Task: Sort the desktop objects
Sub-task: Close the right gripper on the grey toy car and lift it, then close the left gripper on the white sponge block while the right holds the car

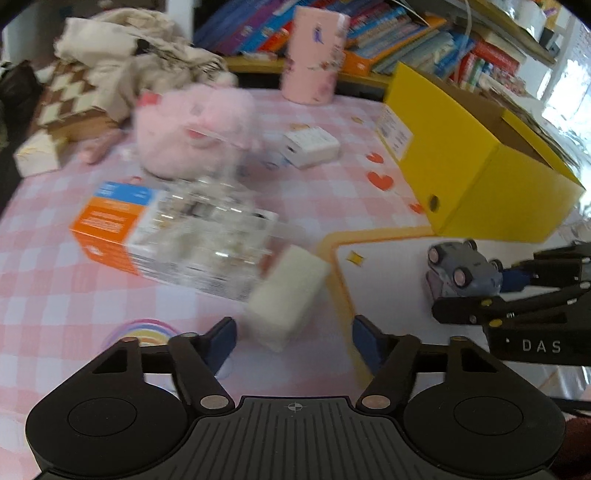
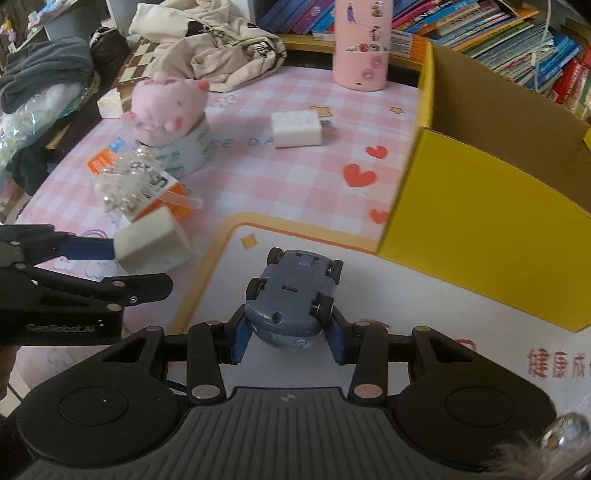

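**Toy car gripped, sponge block between open jaws**

Nearest to us, the right hand-held gripper (image 2: 290,341) is clamped on the rounded end of a small grey-blue plastic toy car (image 2: 293,291), which lies wheels-up over the white, yellow-bordered panel of the surface (image 2: 424,314). Our left hand-held gripper (image 1: 293,338) has its jaws apart, not pressing anything; a cream-white rectangular sponge block (image 1: 286,295) sits at their mouth, one blue pad (image 2: 88,249) just beside its end in the right wrist view.

Just behind the sponge block we see an orange-and-white cardboard box (image 1: 107,229) lying flat on the pink checked cloth, with a clear plastic container of small pale pieces (image 1: 207,225) on top of it. To the right, an open yellow cardboard box (image 2: 480,236) stands at the edge of the white panel.

Farther back we find a fluffy pink plush toy (image 2: 166,105) resting on a white round tub (image 2: 192,147), and a white square plug adapter (image 2: 295,129) lying apart from it. At the far edge stands an upright pink cylindrical bottle (image 2: 362,44), with a crumpled beige garment (image 2: 210,44) to its left and rows of books (image 2: 498,33) behind.
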Demonstrator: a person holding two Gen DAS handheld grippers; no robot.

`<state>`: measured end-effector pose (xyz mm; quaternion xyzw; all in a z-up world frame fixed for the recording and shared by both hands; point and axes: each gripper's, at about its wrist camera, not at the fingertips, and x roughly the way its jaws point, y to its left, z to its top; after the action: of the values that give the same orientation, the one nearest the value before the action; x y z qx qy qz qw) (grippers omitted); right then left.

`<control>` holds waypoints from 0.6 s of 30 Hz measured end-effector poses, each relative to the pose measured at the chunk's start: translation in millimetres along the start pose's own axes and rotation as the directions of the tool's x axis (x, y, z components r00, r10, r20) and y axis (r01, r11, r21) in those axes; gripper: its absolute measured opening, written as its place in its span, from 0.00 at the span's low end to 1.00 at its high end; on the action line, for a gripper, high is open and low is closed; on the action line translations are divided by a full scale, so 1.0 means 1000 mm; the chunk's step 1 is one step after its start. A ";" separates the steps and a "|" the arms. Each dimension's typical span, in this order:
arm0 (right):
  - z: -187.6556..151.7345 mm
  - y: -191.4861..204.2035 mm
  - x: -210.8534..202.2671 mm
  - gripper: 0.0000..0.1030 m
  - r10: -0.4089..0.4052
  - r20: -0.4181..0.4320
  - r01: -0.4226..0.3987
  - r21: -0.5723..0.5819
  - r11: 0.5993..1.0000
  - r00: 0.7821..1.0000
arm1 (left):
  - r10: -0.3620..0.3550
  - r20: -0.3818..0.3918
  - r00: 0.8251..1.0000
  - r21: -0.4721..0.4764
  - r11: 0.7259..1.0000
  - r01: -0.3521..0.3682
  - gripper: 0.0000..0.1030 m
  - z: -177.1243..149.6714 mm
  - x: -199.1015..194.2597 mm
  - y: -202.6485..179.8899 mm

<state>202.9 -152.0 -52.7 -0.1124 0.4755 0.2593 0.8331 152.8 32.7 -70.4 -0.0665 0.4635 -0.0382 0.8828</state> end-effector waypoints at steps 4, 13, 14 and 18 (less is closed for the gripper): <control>-0.002 -0.008 -0.001 0.39 -0.002 -0.008 0.002 0.005 1.000 1.000 | -0.012 0.001 1.000 0.033 0.999 0.012 0.63 -0.003 -0.002 -0.013; -0.002 -0.013 0.001 0.39 0.024 -0.024 -0.024 -0.009 1.000 0.999 | -0.032 0.028 0.999 0.087 0.996 0.030 0.63 -0.006 -0.015 -0.028; -0.002 -0.012 0.002 0.39 0.026 -0.025 -0.027 -0.013 1.000 0.999 | -0.020 0.025 0.999 0.086 0.996 0.018 0.63 -0.006 -0.014 -0.029; -0.002 -0.013 0.002 0.39 0.032 -0.028 -0.032 -0.024 0.999 0.999 | 0.022 0.011 1.000 0.063 0.998 -0.023 0.63 -0.003 -0.006 -0.025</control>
<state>209.3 -163.4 -55.7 -0.1184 0.4854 0.2768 0.8209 146.5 8.0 -63.7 -0.0337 0.4584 -0.0426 0.8871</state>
